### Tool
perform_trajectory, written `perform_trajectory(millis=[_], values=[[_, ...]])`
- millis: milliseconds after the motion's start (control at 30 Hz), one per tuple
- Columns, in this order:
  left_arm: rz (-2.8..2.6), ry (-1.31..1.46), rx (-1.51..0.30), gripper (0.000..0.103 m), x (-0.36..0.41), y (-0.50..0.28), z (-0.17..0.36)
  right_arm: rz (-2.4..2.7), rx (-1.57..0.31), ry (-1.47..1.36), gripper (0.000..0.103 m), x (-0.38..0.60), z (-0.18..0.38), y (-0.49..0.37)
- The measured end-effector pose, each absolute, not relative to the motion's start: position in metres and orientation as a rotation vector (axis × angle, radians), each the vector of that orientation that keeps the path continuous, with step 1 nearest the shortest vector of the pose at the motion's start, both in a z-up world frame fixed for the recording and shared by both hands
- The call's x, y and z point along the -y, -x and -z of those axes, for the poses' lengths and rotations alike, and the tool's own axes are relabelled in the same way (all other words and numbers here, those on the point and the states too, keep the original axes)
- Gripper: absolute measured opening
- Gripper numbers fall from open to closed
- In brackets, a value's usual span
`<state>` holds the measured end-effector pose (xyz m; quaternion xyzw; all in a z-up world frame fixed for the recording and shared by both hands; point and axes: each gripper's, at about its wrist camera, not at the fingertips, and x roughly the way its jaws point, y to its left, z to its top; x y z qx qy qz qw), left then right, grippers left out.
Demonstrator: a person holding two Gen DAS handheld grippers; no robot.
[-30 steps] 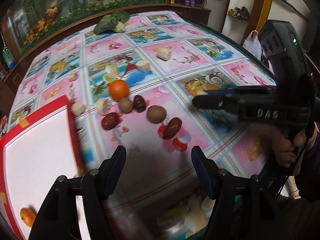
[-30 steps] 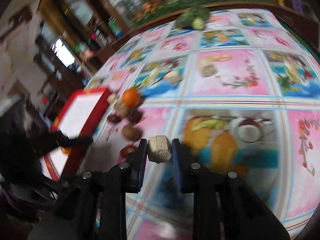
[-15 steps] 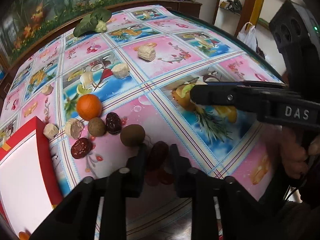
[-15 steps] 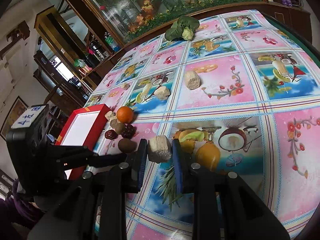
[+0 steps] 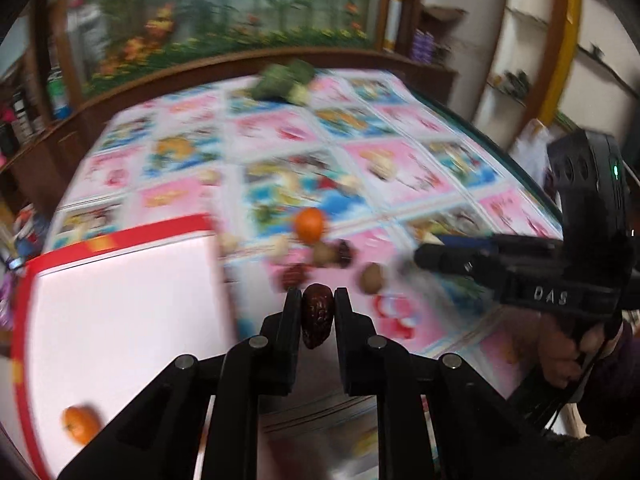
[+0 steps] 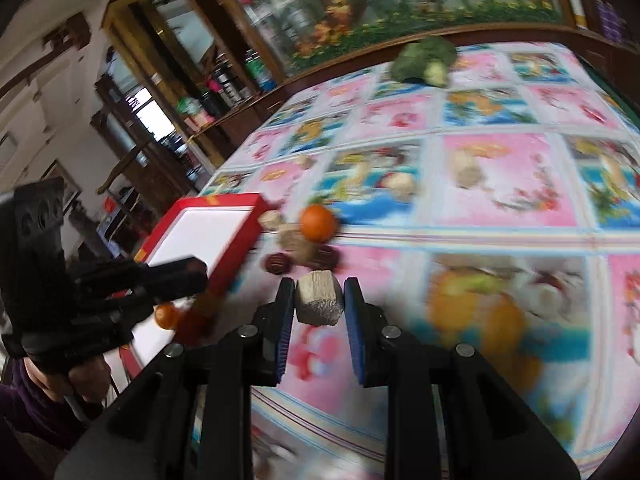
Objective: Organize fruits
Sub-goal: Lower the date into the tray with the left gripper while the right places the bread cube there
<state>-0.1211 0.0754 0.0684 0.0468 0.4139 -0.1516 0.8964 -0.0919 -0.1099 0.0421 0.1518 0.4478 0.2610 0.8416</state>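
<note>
My left gripper [image 5: 317,304] is shut on a dark red date [image 5: 317,316], held above the table near the red box [image 5: 120,236] with its white inside. One orange [image 5: 80,424] lies in the box. My right gripper [image 6: 318,294] is shut on a beige cut chunk [image 6: 319,298]. On the cloth ahead sit an orange [image 5: 309,224] [image 6: 318,222], a kiwi [image 5: 371,278], two more dates [image 5: 296,276] [image 6: 277,263] and pale chunks [image 6: 466,170]. The right gripper [image 5: 428,258] shows at the right of the left wrist view.
A green vegetable [image 5: 286,80] [image 6: 424,60] lies at the far end of the fruit-patterned tablecloth [image 6: 500,184]. A wooden ledge with flowers runs behind the table. A hand [image 5: 568,348] holds the right tool. Shelves stand at the right.
My left gripper shut on a date and lifted it off the cloth, swinging left toward the red box. The right gripper kept its chunk and also moved left toward the box.
</note>
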Motion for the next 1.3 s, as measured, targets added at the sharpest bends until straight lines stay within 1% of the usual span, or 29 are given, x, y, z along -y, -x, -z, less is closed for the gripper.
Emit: perform_trajectory(millis=[100,233,433,567,800,967,1000,1067,1100,1133,1200,1300], values=[[0.209,-0.076,-0.836,0.015,-0.109,0.124,-0.075,-0.613,-0.945,-0.293,0.027,0.076,-0.051,0.082],[0.084,-0.028,-0.847,0.014,-0.154,0.121,-0.072,-0.699,-0.954,-0.244,0.027,0.020,-0.059,0.066],[0.004,0.007,-0.891,0.014,-0.185,0.111,-0.052,-0.787,-1.012,-0.162,0.027,-0.057,-0.046,0.055],[-0.004,0.003,-0.917,0.014,-0.191,0.110,-0.040,-0.794,-1.048,-0.138,0.028,-0.079,-0.034,0.054],[-0.029,0.001,-0.947,0.015,-0.201,0.106,-0.027,-0.776,-1.106,-0.100,0.027,-0.088,-0.017,0.053],[-0.068,0.009,-0.969,0.015,-0.206,0.104,-0.023,-0.786,-1.097,-0.064,0.028,-0.092,-0.018,0.056],[-0.081,0.012,-0.972,0.018,-0.207,0.105,-0.024,-0.794,-1.102,-0.070,0.029,-0.091,-0.018,0.056],[-0.100,0.012,-0.973,0.035,-0.208,0.104,-0.024,-0.804,-1.086,-0.101,0.032,-0.085,-0.021,0.054],[-0.109,0.015,-0.973,0.049,-0.208,0.105,-0.025,-0.804,-1.071,-0.116,0.036,-0.080,-0.024,0.053],[-0.118,0.017,-0.965,0.056,-0.208,0.106,-0.026,-0.804,-1.058,-0.129,0.041,-0.077,-0.027,0.053],[-0.122,0.019,-0.956,0.056,-0.206,0.107,-0.030,-0.790,-1.012,-0.173,0.044,-0.060,-0.035,0.051],[-0.112,0.020,-0.953,0.057,-0.201,0.106,-0.036,-0.752,-0.977,-0.209,0.045,-0.036,-0.041,0.047]])
